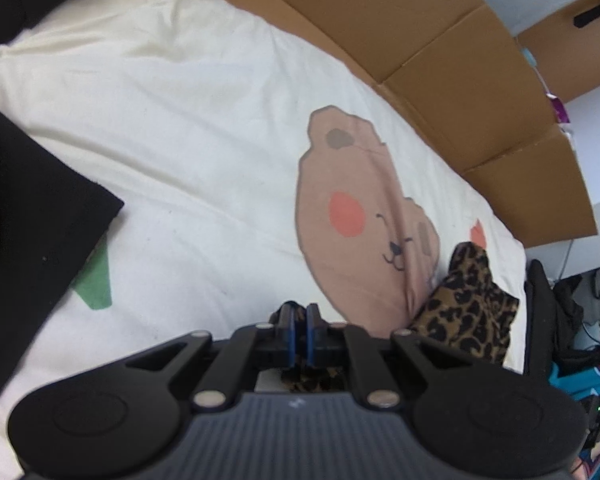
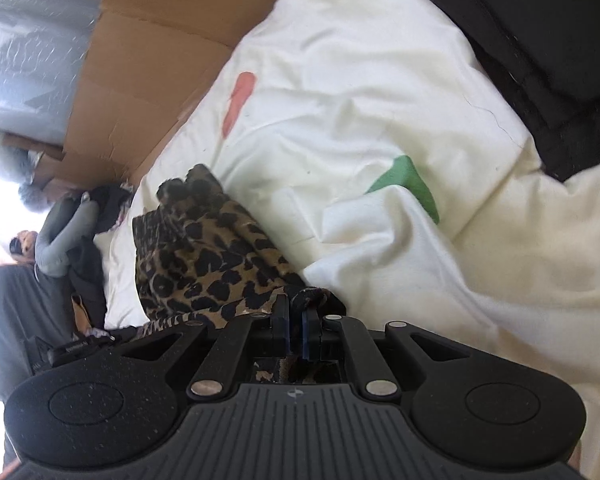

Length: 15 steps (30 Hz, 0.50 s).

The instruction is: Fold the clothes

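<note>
Left wrist view: left gripper [image 1: 299,316] with jaws drawn almost together, only a thin slit between the blue pads, leopard-print cloth visible below and behind them, so apparently pinching an edge of the leopard-print garment [image 1: 466,304], though the bite itself hidden by the gripper body. Bulk of the garment bunched just right of the tips, rising in a crumpled hump off the cream bedspread [image 1: 180,120], touching the edge of the bear print [image 1: 356,216]. Long axis here hard to tell; roughly away from the camera and rightward. Black clothing [image 1: 28,240] well apart at the left, flattened cardboard [image 1: 440,60] along the far side. Right wrist view: right gripper [image 2: 295,320] likewise nearly closed, a fold of the same leopard-print garment [image 2: 204,256] caught at the fingertips and more of it showing under the linkage. From these tips the cloth runs forward and to the left, long axis slanting up-left toward the cardboard [image 2: 148,60], far end puckered and raised. Cream bedspread [image 2: 360,100] heaped in folds to the right, dark bundle [image 2: 540,40] beyond. Judging by both views: each tool on a near edge, the span between them running across the person, loose length pointing away; neither clearly nearer. Next move likely a lift and spread to flatten before any fold.
</note>
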{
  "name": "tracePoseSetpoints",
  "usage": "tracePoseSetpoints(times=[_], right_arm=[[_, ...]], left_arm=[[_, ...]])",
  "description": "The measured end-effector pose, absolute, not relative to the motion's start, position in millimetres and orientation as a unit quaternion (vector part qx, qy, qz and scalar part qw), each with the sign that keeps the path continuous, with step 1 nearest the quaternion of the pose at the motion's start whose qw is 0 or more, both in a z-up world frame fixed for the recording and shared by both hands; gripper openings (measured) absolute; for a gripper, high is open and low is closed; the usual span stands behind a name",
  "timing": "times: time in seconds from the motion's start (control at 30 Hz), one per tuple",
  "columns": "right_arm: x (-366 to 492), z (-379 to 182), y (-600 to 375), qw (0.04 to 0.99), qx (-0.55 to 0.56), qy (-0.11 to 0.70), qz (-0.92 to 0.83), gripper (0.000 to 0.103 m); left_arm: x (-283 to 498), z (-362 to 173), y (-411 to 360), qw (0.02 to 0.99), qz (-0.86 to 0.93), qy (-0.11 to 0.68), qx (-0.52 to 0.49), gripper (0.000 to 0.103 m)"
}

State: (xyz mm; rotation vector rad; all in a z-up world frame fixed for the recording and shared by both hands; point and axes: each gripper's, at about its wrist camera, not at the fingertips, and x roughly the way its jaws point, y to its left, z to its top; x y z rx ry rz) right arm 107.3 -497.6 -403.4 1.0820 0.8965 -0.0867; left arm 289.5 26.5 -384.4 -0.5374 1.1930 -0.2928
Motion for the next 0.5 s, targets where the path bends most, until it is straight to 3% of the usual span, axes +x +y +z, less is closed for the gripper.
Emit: tracePoseSetpoints(times=[0.13,0.17,0.2,0.27,0.5], right_arm=[[103,-390,-496,0.771,0.491,0.406,-0.03,0.01],[101,-386,-495,0.774,0.487,0.403,-0.027,0.016],[99,-382,-495,0.778,0.483,0.401,-0.024,0.03],[94,-375,-494,0.784,0.481,0.392,-0.015,0.048],[89,-373,-483,0.792,0.459,0.402,0.01,0.049]], left_arm=[[285,-370,29,0.788,-0.145,0.549,-0.238,0.013],[282,-366,31,0.79,-0.149,0.546,-0.236,0.02],[280,-364,32,0.79,-0.153,0.545,-0.236,0.024],[275,-360,34,0.791,-0.16,0.542,-0.235,0.038],[256,-362,26,0.788,-0.193,0.549,-0.2,0.041]])
